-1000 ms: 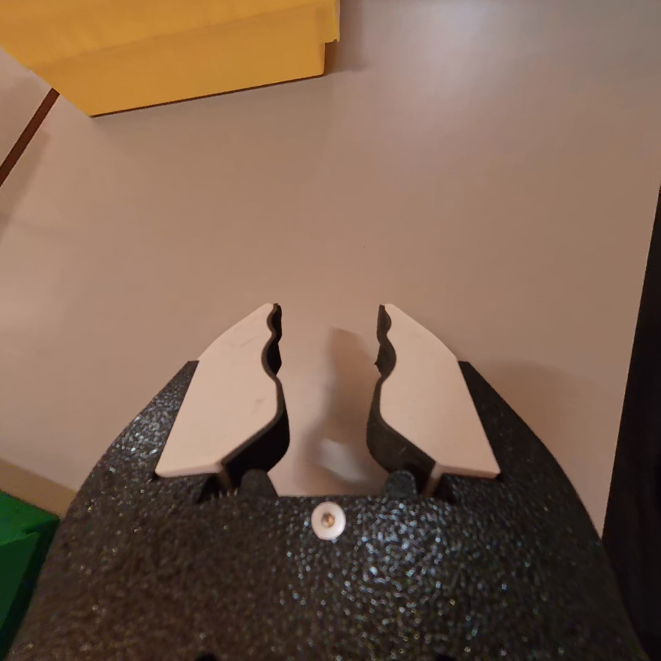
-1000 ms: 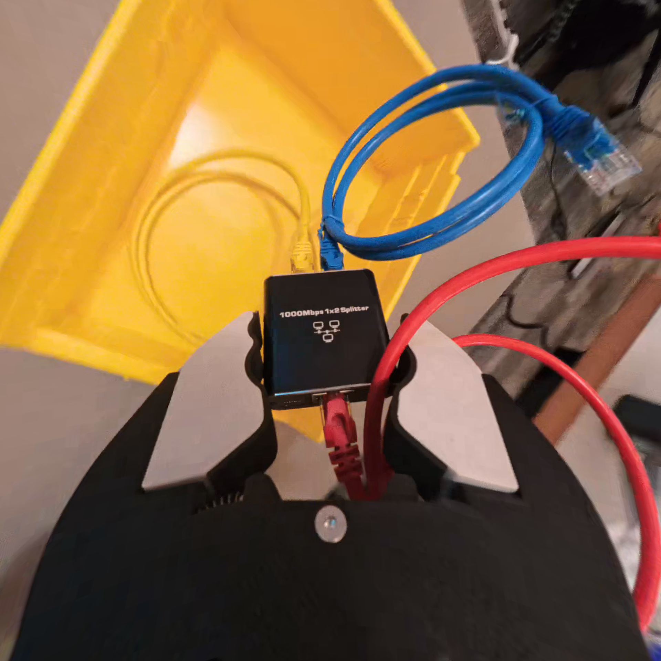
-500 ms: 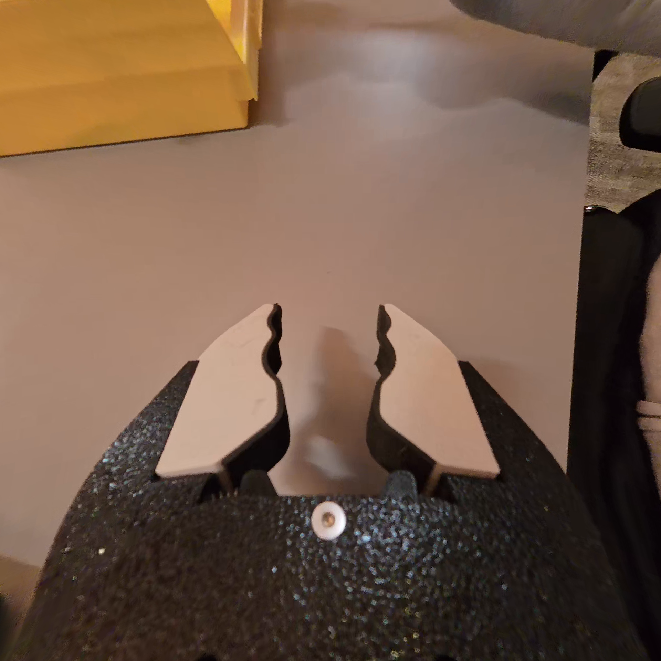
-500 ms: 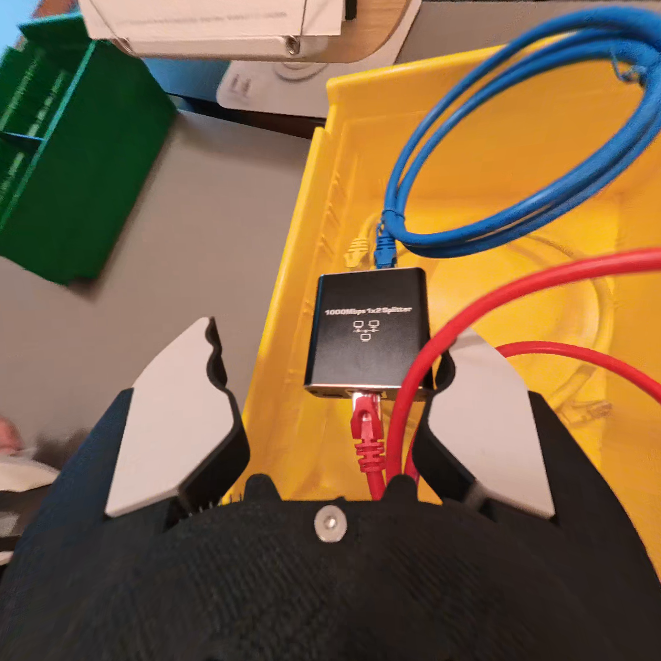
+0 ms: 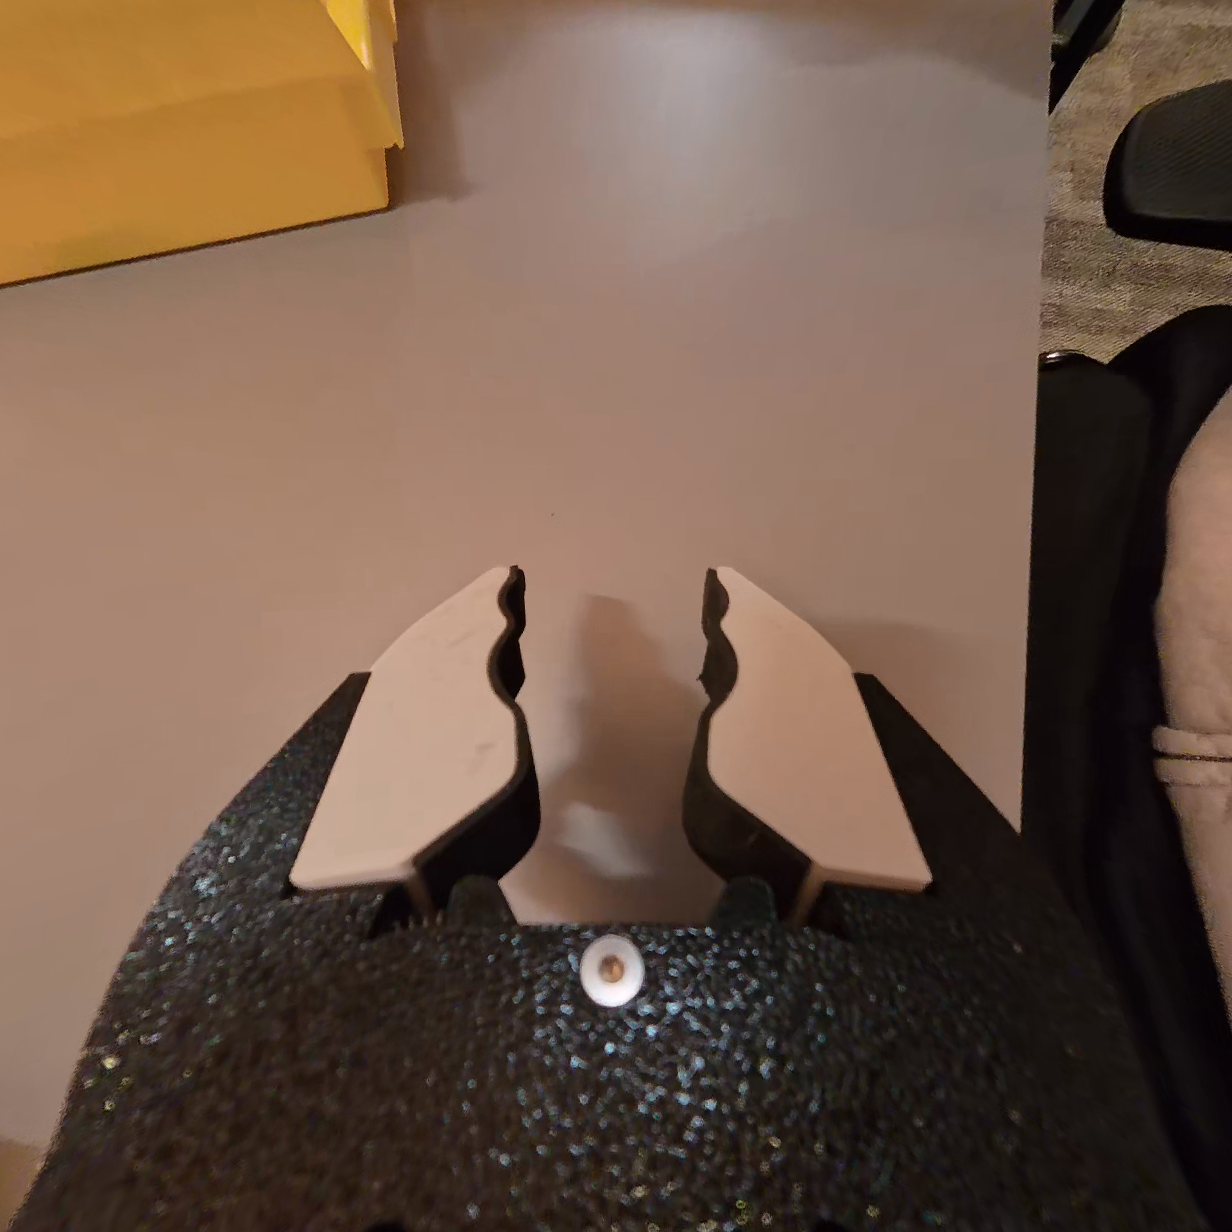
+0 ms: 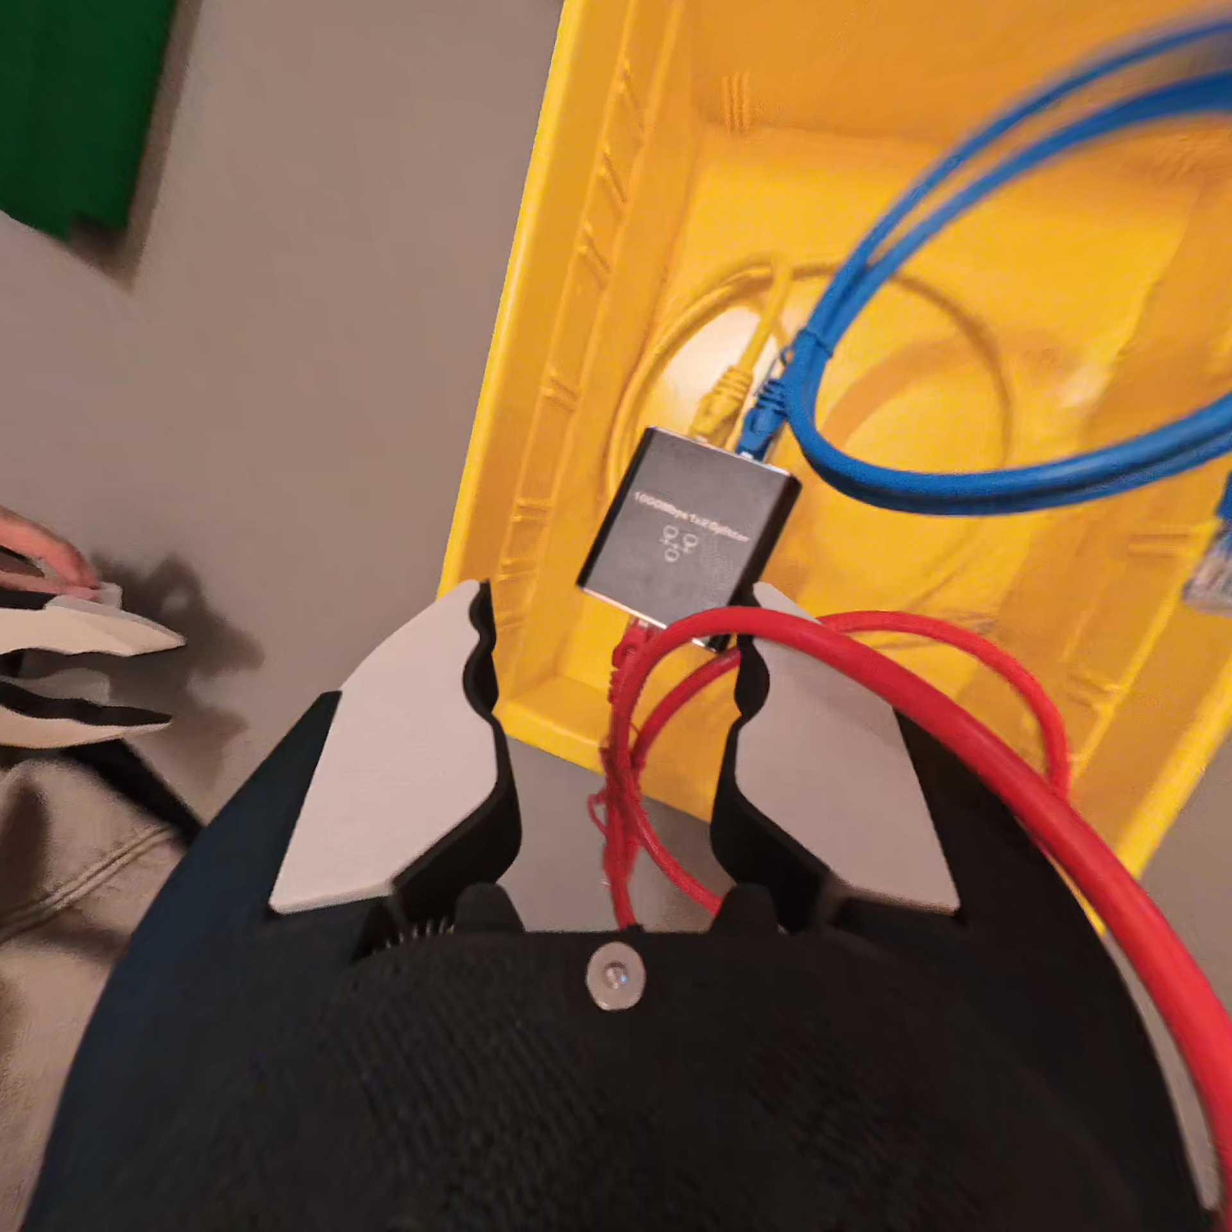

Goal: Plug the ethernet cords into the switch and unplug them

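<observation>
Your left gripper has its two pale fingers spread apart with nothing between them. Your right gripper is also spread wide, gripping nothing; a red cord loop lies over its right finger and runs through the gap.

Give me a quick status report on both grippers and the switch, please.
Left hand-held gripper open, empty over bare table. Right hand-held gripper open. Black switch over yellow bin, three cords plugged in. Red cord loops across right finger.
</observation>
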Tool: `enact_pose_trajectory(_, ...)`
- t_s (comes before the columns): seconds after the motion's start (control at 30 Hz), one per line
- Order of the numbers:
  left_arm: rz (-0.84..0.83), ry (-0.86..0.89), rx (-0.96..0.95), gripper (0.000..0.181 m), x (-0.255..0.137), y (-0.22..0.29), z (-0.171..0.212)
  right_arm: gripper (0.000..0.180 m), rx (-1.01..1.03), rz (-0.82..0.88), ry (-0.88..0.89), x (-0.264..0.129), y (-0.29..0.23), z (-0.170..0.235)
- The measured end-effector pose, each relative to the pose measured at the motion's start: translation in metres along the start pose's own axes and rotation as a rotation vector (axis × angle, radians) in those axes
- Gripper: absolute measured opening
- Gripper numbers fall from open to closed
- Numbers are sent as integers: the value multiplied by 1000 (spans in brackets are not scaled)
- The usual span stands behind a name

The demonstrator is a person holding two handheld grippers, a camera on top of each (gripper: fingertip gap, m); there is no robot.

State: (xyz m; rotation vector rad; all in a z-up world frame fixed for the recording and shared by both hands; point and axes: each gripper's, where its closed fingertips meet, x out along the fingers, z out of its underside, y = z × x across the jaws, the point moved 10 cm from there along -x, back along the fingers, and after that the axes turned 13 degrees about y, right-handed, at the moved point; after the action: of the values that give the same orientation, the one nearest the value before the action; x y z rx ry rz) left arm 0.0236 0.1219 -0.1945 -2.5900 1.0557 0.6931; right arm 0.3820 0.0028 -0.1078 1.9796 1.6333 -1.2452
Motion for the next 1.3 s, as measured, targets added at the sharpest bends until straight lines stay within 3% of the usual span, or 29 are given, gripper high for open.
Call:
enact_pose_trajectory(0.07,1,11,-5,50,0,2,-1,72,-61,66,99,-5,2,-5)
enact_pose_trajectory(0.13,17,17,-14,50,1,3,-1,58,-47,98,117,-8,5,-4)
enact_pose_trajectory(0.17,23,14,-20,50,2,3,0,58,-57,76,29,-8,6,-1)
enact_pose_trajectory(0.23,32,-2,-25,50,4,3,2,32,-98,92,-288,-13,8,13)
enact_pose_trajectory(0.3,34,-10,-21,50,5,4,1,48,-236,161,-524,-23,9,20)
enact_pose_trajectory(0.37,38,0,-19,50,7,4,0,48,-325,102,-603,-32,1,18)
enact_pose_trajectory(0.57,29,9,-26,50,7,5,0,57,-466,53,-237,-56,-25,0)
enact_pose_trajectory(0.63,22,11,-23,50,3,6,2,58,-566,48,-221,-60,-32,22)
enact_pose_trajectory(0.7,16,14,-27,50,-2,6,4,63,-681,167,-217,-57,-35,53)
enact_pose_trajectory(0.9,28,35,-57,50,-3,6,8,68,-795,278,-189,-14,-29,133)
enact_pose_trajectory(0.93,33,33,-54,50,-1,7,7,66,-812,309,-199,-8,-24,138)
enact_pose_trajectory(1.0,36,26,-34,50,2,8,5,23,-859,287,-244,-4,-21,142)
enact_pose_trajectory(1.13,-12,74,7,49,2,2,-6,18,-908,282,-264,-14,-28,130)
enact_pose_trajectory(1.3,-81,261,-196,49,7,-26,-27,14,-1003,358,-84,-41,-33,85)
